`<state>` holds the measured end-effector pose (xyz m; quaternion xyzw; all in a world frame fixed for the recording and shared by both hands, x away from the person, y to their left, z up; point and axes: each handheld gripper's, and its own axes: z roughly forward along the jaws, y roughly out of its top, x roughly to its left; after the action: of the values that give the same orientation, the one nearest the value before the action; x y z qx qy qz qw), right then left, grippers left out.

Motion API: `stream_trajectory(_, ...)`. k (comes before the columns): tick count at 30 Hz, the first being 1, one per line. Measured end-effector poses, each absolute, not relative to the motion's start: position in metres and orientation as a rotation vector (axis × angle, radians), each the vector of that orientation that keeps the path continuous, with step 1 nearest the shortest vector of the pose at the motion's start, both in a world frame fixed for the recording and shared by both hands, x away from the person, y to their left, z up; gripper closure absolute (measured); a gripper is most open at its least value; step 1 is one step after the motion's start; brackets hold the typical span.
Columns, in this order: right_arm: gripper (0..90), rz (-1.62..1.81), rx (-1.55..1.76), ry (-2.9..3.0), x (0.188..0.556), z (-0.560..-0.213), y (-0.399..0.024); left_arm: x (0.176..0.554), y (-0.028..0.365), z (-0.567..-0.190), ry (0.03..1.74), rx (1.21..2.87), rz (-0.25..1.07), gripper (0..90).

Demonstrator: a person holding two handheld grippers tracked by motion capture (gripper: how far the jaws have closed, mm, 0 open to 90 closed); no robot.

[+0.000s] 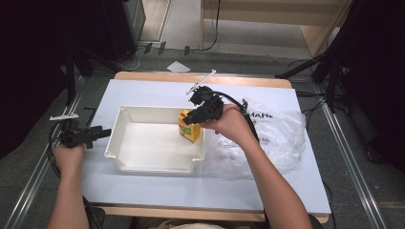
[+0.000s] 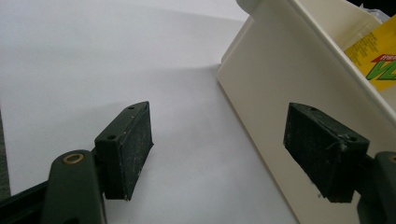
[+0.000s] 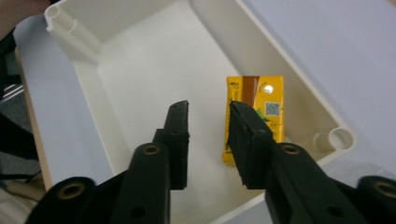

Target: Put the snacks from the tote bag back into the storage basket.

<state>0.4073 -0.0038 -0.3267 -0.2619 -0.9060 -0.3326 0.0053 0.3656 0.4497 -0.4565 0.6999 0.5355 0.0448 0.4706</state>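
Right gripper view: we see the yellow carton [image 3: 254, 112] in the white tray [image 3: 140, 84], near its corner post, our right gripper [image 3: 208, 140] above, narrow and empty. Drifting sideways, it could topple the carton. The left gripper view shows our left gripper [image 2: 219, 154], wide and empty, beside the tray's outer wall.

A recording lab — black curtains [image 1: 28, 71], light stands [image 1: 329, 71], floor rails [image 1: 356, 167] round a white table [image 1: 157, 183].
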Motion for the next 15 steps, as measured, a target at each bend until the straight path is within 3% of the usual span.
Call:
stream_trajectory(10,90.0,-1.157,-0.785,-2.798,0.389,-0.347,-0.023,0.366,0.449,-0.458,1.318,1.722,0.110,24.8)
stream_trajectory(15,90.0,-1.164,-0.800,-2.796,0.387,-0.355,-0.024,0.366,0.449,-0.458,1.319,1.723,0.110,24.8)
